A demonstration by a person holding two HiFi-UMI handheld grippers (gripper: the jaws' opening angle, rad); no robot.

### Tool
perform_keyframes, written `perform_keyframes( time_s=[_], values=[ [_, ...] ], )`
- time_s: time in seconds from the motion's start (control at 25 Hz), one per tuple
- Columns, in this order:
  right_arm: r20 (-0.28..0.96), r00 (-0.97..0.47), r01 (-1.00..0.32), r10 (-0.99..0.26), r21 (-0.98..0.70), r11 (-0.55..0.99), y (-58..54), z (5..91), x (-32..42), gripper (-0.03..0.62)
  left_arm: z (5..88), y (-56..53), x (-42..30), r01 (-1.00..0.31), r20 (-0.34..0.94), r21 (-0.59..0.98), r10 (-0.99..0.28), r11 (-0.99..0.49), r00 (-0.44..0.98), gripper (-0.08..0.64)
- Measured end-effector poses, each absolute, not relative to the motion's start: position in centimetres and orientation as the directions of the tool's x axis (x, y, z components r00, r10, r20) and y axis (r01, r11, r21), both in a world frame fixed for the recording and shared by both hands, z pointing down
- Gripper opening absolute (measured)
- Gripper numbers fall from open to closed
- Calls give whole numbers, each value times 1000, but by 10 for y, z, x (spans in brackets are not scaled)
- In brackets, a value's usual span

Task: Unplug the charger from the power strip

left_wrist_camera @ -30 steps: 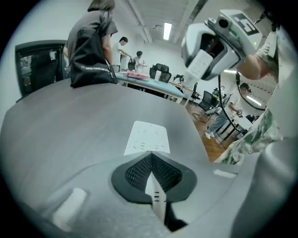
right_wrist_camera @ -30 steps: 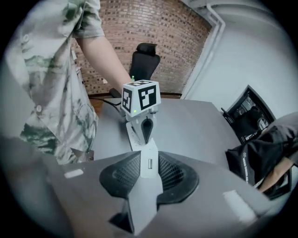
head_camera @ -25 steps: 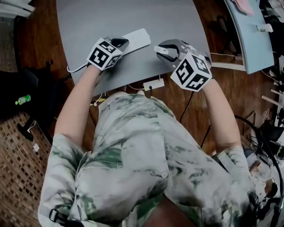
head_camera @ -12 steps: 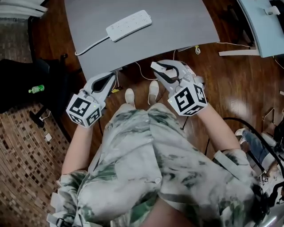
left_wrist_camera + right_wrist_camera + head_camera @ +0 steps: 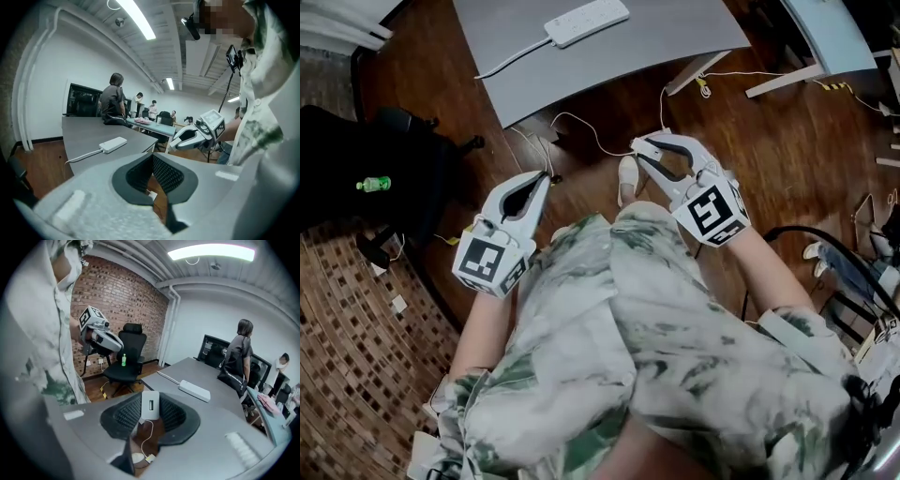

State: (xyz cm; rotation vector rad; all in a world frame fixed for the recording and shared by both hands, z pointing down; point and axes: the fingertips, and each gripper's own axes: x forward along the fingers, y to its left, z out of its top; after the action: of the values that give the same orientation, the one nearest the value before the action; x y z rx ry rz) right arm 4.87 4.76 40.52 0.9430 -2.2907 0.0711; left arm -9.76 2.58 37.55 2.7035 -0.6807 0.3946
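Observation:
The white power strip (image 5: 586, 21) lies on the grey table (image 5: 675, 37), far from both grippers, and shows no plug in it. It also appears in the left gripper view as the power strip (image 5: 112, 144) and in the right gripper view as the power strip (image 5: 194, 391). My right gripper (image 5: 639, 148) is shut on the white charger (image 5: 150, 406), whose thin white cable (image 5: 145, 439) hangs down toward the floor. My left gripper (image 5: 546, 176) is held over the wooden floor beside my body. Its pads meet at the tips in the left gripper (image 5: 152, 159), with nothing between them.
A black office chair (image 5: 126, 357) with a green bottle (image 5: 123, 360) on it stands to my left. Loose white cables (image 5: 581, 131) trail on the floor below the table edge. A pale blue table (image 5: 825, 33) is at the right. Several people are at the far desks.
Both grippers have drawn back from the table top to over the floor near my body. The charger came with the right gripper. The power strip stayed on the table.

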Motion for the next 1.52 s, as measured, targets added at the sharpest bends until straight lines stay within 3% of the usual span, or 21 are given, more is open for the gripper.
perform_keyframes(
  time_s=[0.28,0.72,1.16,1.52],
  values=[
    [579,-454,-734,-677,187,653,152,358,-23,106,364,102,-154,-403,277,272,-330,-874,902,2],
    [548,-435,-778,-714,171,605,286,338,-33,107,350,216,-159,-342,268,211,-283,-916,921,2],
    [474,-439,-802,-763,176,571,458,333,6,107,332,362,-109,-352,227,195,-307,-916,924,2],
    [457,-468,-795,-756,156,586,546,328,26,107,323,443,-99,-382,275,170,-329,-908,903,2]
  ],
)
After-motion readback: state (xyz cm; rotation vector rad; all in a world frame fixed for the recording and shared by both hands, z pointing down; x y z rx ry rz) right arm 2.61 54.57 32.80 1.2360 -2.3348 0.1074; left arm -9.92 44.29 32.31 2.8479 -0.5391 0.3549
